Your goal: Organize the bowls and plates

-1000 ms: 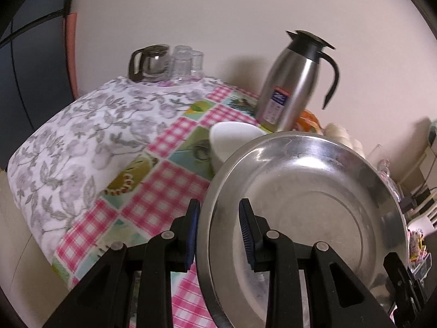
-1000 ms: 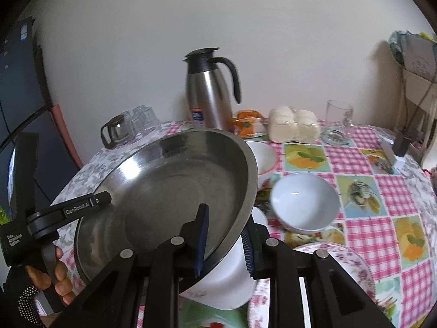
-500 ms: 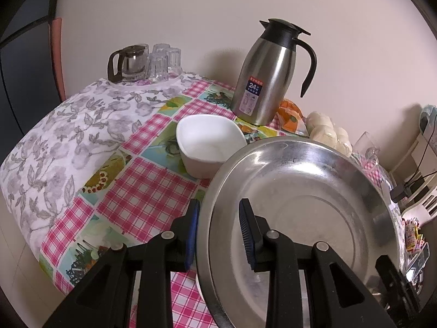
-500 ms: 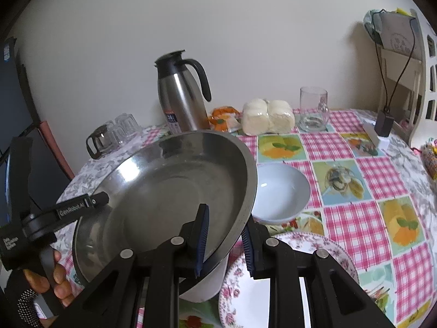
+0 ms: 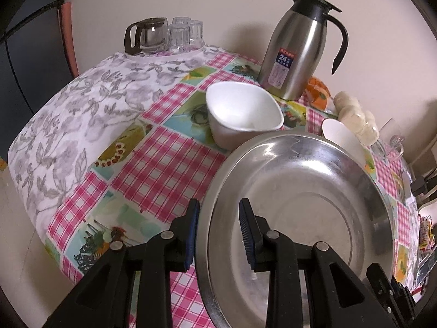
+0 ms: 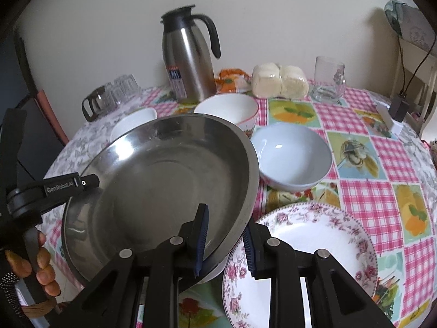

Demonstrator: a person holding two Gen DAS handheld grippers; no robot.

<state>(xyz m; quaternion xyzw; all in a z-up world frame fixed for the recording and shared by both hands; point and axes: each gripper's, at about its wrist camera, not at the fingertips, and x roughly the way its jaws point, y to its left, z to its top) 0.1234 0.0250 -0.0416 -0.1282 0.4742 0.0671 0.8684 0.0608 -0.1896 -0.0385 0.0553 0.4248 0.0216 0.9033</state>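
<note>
A large steel basin (image 5: 300, 205) is held tilted just above the table by its rim from two sides. My left gripper (image 5: 218, 210) is shut on the near-left rim, one pad outside and one inside. My right gripper (image 6: 225, 227) is shut on the opposite rim of the basin (image 6: 164, 186). A white edge of another dish (image 6: 215, 272) shows under the basin. Around it stand a white square bowl (image 5: 243, 114), a round white bowl (image 6: 226, 109), a pale blue bowl (image 6: 293, 155) and a floral plate (image 6: 314, 246).
A steel thermos jug (image 6: 188, 60) stands at the back by the wall, with wrapped buns (image 6: 278, 80) and a glass mug (image 6: 327, 82) to its right. A glass pot and tumblers (image 5: 164, 35) sit at the back left. The table edge (image 5: 54, 218) drops off at the left.
Both grippers have come down with the basin, which now hangs lower over the table. The white square bowl and the round bowl behind it show more fully.
</note>
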